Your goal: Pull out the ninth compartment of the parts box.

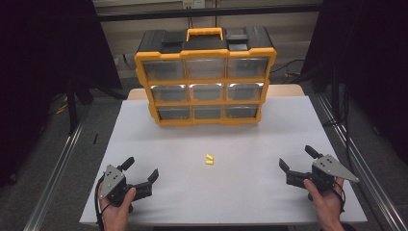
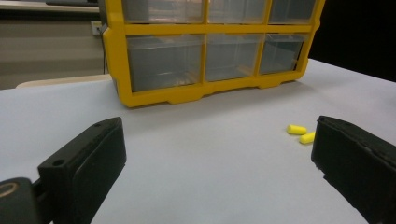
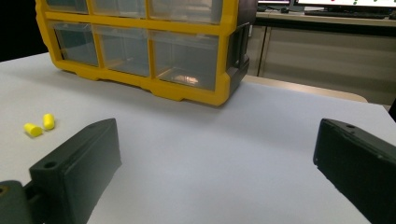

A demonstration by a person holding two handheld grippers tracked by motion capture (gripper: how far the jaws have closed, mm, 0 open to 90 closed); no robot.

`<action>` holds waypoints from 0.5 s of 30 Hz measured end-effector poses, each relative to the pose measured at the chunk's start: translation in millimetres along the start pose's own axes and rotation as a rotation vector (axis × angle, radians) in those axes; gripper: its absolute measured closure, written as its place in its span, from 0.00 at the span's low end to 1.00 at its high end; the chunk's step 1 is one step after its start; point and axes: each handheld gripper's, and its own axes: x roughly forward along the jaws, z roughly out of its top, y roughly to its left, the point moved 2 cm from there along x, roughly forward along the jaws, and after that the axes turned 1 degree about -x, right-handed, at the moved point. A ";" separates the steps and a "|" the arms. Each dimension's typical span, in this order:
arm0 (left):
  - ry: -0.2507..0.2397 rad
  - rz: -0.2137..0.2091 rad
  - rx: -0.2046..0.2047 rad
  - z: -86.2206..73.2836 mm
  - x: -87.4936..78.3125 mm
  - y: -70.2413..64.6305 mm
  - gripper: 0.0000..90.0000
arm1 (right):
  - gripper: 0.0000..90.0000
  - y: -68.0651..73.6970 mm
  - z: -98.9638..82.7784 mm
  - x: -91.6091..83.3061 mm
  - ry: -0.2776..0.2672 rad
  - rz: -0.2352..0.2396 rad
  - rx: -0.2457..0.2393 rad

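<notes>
Left gripper (image 1: 142, 168) held low at near-left table (image 1: 269, 192) edge, jaws spread wide, nothing between them. Right gripper (image 1: 298, 159) mirrored at near-right, jaws likewise apart and empty. Two yellow earplugs (image 1: 209, 159) lie touching mid-table between both grippers, well apart from each. Yellow drawer organizer (image 1: 206, 77) stands upright at far edge, drawers shut.

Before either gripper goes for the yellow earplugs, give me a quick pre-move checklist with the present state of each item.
1. Left gripper open, nothing between its jaws: ok.
2. Right gripper open, nothing between its jaws: ok.
3. Two earplugs lie free on the table, between the grippers: ok.
4. Path to the earplugs unobstructed: ok.
5. Drawers of the organizer open to receive them: not ok, all look shut.
6. Drawers empty: cannot tell.
</notes>
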 end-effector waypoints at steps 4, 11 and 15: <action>0.005 -0.001 0.002 0.0 0.3 -1.0 0.04 | 0.01 -0.1 -0.5 0.6 -0.003 0.003 -0.002; 0.007 0.012 0.007 -0.4 -0.2 -2.0 0.04 | 0.01 7.0 -0.2 4.5 0.003 0.026 -0.014; 0.005 0.017 0.004 -0.5 -2.2 -3.8 0.04 | 0.00 14.1 0.6 9.8 0.005 0.050 -0.026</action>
